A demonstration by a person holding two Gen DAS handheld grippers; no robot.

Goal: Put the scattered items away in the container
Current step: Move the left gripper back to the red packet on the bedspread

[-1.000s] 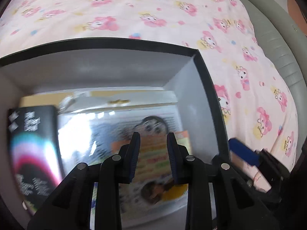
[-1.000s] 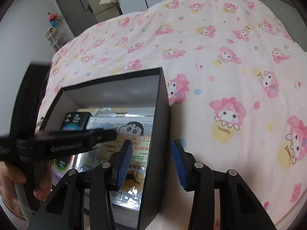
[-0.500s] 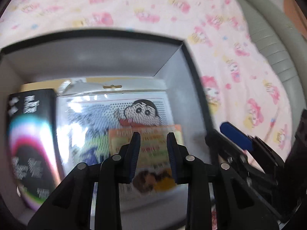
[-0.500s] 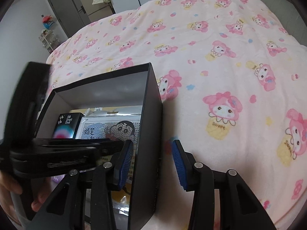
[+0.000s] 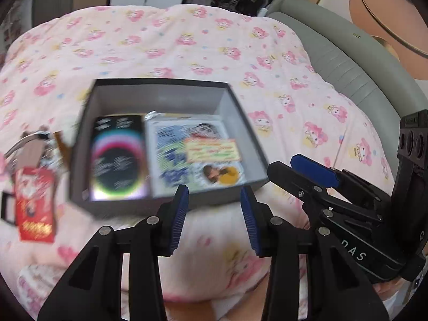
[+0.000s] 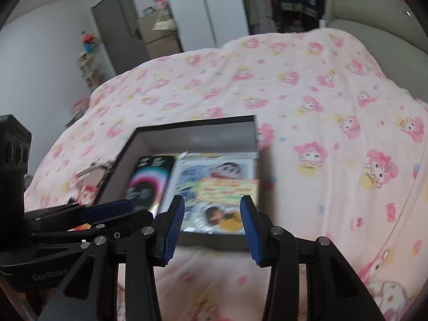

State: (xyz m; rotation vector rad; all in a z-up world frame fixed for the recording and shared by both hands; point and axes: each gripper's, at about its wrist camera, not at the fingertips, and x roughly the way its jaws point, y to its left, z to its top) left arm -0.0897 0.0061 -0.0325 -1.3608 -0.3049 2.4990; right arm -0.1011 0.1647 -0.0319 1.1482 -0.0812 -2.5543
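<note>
Left wrist view: the left gripper (image 5: 214, 214) has pulled back and up since 0.5 s ago. Then it sat low over the box interior with its fingers only narrowly apart; now they are spread wide and hold nothing, hanging just in front of the near wall of the container (image 5: 248, 123), a dark open box on the pink bedspread (image 5: 187, 42). Inside the box lie 2 flat items side by side: a black box with a rainbow ring (image 5: 117, 157) on the left, and a clear cartoon packet (image 5: 198, 155) on the right. So the packet looks released and is in. Outside, just left of the box, a red packet (image 5: 34, 203) lies on the bedspread, with a pile of other stuff (image 5: 32, 144) behind it, too blurred to name. The right gripper (image 5: 315, 171) shows at the right edge; this view does not tell its opening.

Right wrist view: the right gripper (image 6: 212, 224) has also backed off. 0.5 s ago its fingers straddled the box's right wall; now both are clear of it, near the front edge, wide apart and empty. Same 2 items sit in the container (image 6: 195, 128). The left gripper (image 6: 107, 208) crosses at lower left.

My read: 1 drop is done, and at least the red packet is left. The left side is closest for the next pick. Frames are motion-blurred, so both rigs are probably mid-retreat.
</note>
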